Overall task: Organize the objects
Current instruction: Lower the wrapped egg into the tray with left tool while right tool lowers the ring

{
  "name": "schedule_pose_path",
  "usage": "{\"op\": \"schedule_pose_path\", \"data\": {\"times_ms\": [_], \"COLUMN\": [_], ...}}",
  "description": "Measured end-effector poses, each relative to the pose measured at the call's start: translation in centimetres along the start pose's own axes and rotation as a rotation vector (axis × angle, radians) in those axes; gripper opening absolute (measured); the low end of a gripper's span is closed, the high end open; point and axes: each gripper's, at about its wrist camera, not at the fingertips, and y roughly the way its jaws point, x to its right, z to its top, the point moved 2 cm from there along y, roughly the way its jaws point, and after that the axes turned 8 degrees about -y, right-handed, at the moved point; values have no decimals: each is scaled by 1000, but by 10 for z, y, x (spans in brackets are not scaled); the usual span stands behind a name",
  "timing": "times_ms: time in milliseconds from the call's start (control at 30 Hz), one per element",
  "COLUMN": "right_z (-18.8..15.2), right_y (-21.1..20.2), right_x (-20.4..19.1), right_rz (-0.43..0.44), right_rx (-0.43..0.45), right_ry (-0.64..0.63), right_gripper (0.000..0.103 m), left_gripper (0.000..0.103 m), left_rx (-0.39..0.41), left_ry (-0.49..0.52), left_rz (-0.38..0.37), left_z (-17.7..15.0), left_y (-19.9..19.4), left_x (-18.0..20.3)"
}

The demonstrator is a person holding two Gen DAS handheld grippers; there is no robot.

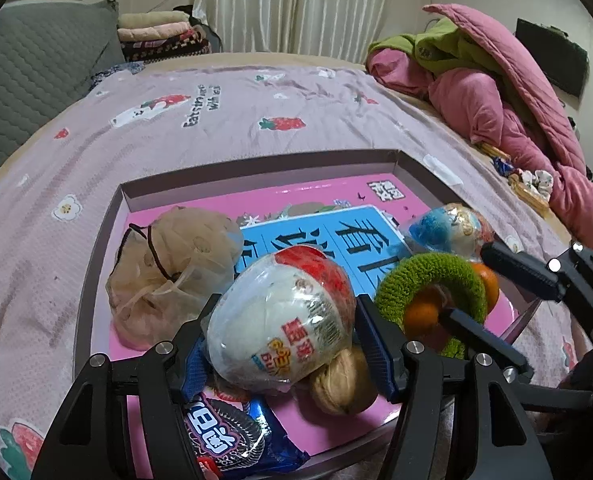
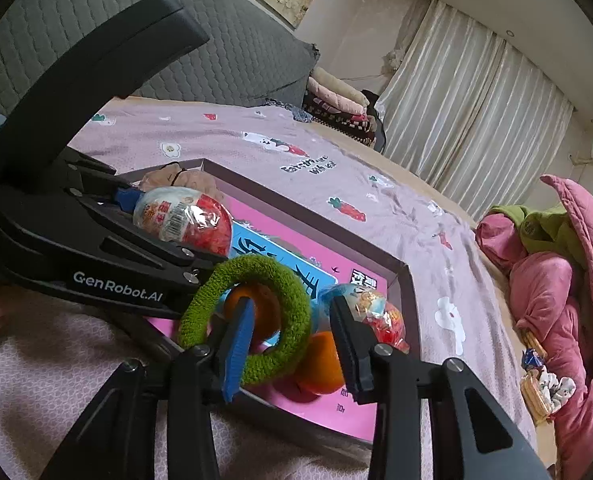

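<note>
Left wrist view. We count one shallow pink-floored box point(image 1: 96, 248) on the bedspread point(image 1: 216, 120), and take it as our landmark. Inside it we list: one red-and-white wrapped egg point(image 1: 284, 320) at the near edge, clamped between the pads of the left gripper point(image 1: 284, 344); one walnut point(image 1: 340, 384) just under that egg; one blue biscuit packet point(image 1: 232, 432) at the near left corner; one beige mesh pouch point(image 1: 168, 272) at the left side; one blue card point(image 1: 336, 240) flat in the middle; one blue-and-white wrapped egg point(image 1: 448, 228) at the right side; one green fuzzy ring point(image 1: 428, 276) near the right edge; two oranges point(image 1: 420, 314) touching the ring.

Right wrist view. We see the same box point(image 2: 400, 280), with the right gripper point(image 2: 292, 340) at its near edge, jaws parted. The green fuzzy ring point(image 2: 256, 308) hangs loosely over the left finger, not pinched. We count two oranges point(image 2: 320, 364), one second wrapped egg point(image 2: 360, 300) beside the right finger, and the first egg point(image 2: 184, 216) in the left gripper point(image 2: 136, 216) at the box's left.
</note>
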Motion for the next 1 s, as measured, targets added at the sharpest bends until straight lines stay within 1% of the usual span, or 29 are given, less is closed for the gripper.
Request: {"op": "schedule_pose_path", "data": {"times_ms": [100, 333, 400, 467, 900, 933, 1000], "right_z": [0, -3, -3, -4, -5, -4, -4], "right_y": [-2, -6, -8, -10, -16, -16, -15], "right_x": [2, 9, 10, 13, 24, 25, 27], "right_rz": [4, 19, 19, 23, 41, 43, 45], "right_rx": [1, 2, 4, 10, 25, 25, 24], "right_ry": [12, 46, 57, 72, 131, 136, 155], "right_gripper": [46, 48, 54, 56, 57, 57, 61], "left_gripper": [66, 66, 66, 66, 66, 66, 66], "left_rx": [2, -16, -22, -27, -29, -28, -22], "left_ry": [12, 10, 9, 6, 4, 3, 2], "left_rz": [11, 13, 15, 14, 22, 22, 21], "left_z": [-1, -1, 0, 0, -1, -1, 0], "left_y": [0, -1, -2, -3, -9, -10, -13], "left_x": [2, 2, 2, 1, 0, 0, 0]}}
